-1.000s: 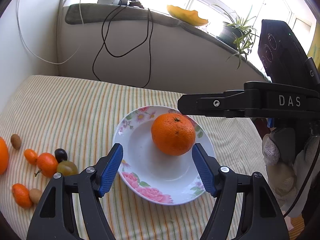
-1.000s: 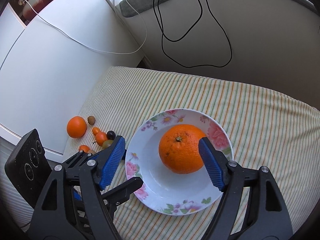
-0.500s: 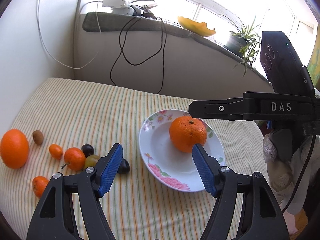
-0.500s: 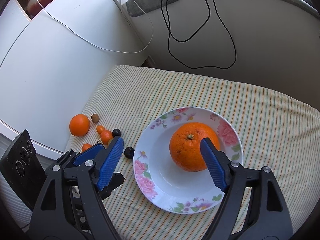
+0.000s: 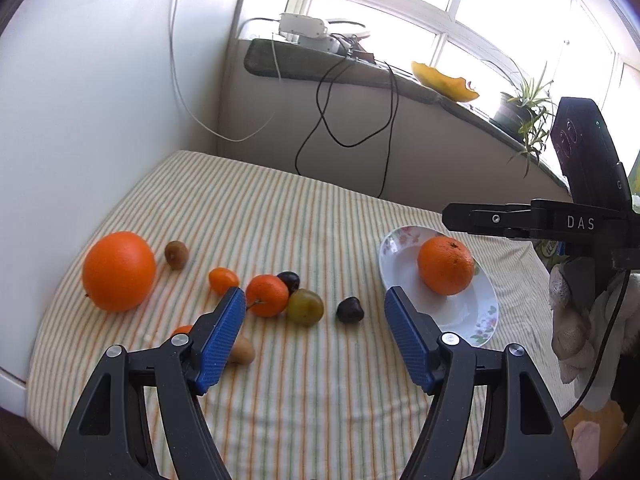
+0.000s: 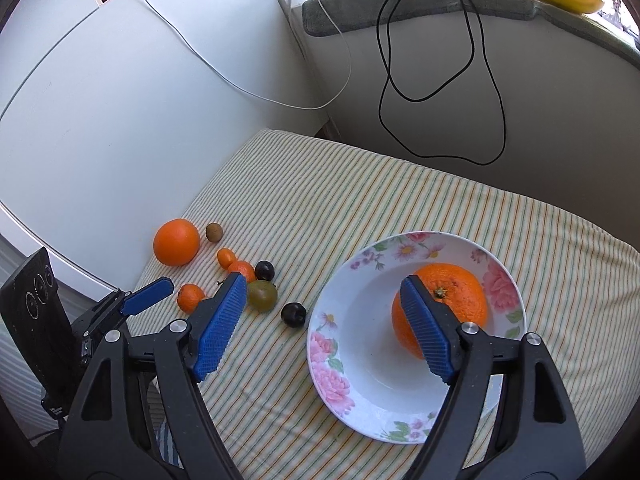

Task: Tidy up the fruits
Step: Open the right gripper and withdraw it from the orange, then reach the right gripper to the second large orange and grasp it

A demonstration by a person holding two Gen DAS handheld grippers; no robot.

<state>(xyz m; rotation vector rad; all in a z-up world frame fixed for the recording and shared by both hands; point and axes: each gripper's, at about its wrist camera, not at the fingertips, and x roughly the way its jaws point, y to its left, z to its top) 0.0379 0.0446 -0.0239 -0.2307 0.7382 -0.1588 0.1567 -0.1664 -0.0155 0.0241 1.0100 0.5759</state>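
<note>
My left gripper [image 5: 314,330] hangs above the striped cloth [image 5: 280,220] with its blue fingers [image 5: 222,334] spread wide and nothing between them. Just ahead of them lies the loose fruit. A big orange [image 5: 119,271] sits at the far left, with a small brown fruit [image 5: 176,254] beside it. Nearer the middle are a small orange kumquat [image 5: 223,280], a tangerine [image 5: 267,295] touching a dark plum [image 5: 289,280], and a green plum [image 5: 305,307] pressed against the tangerine's right side. A second dark plum [image 5: 350,310] lies apart, between that cluster and the plate. Behind my left finger, another small orange fruit [image 5: 182,329] and a tan one [image 5: 242,354] peek out, partly hidden.

The flowered plate [image 5: 396,248] rests on the cloth to the right, holding one orange [image 5: 445,266].

My right gripper [image 6: 324,326] hovers over the near rim of that same plate [image 6: 340,364]. Its fingers [image 6: 426,330] are also wide open and grip nothing. The right finger crosses in front of the orange [image 6: 452,296] in the plate; I cannot tell whether it touches it. The left finger is out over the cloth near the green plum [image 6: 262,295].
</note>
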